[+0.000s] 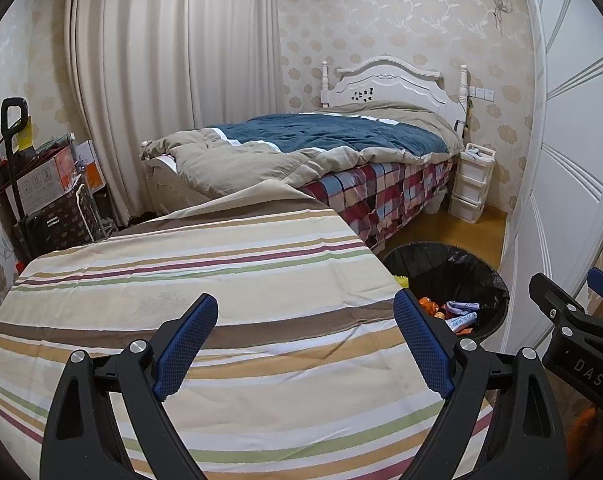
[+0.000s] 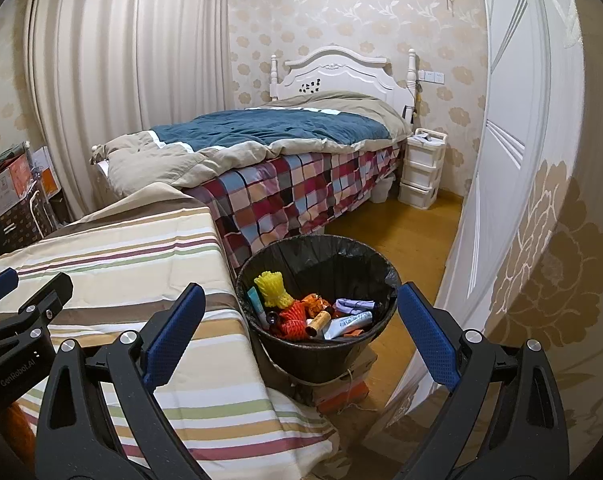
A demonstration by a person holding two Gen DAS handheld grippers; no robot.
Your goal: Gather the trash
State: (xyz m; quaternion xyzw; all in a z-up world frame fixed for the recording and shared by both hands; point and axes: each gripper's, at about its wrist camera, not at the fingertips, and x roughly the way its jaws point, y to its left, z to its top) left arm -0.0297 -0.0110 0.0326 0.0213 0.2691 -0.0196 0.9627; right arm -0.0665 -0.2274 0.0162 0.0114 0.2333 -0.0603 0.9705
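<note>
1. Seen from the left wrist, the left gripper hangs over the striped tabletop, jaws wide and holding nothing. The bin stands upright on the floor just right of the tabletop, which hides its near left side. Trash lies at its bottom. The right gripper shows at the right edge; beyond the tabletop stands a bed.
2. From the right wrist, the right gripper has wide, empty jaws, the bin between them, mouth up. Inside, a yellow net stands on end and a white tube lies tilted. A door stands right of the bin.
</note>
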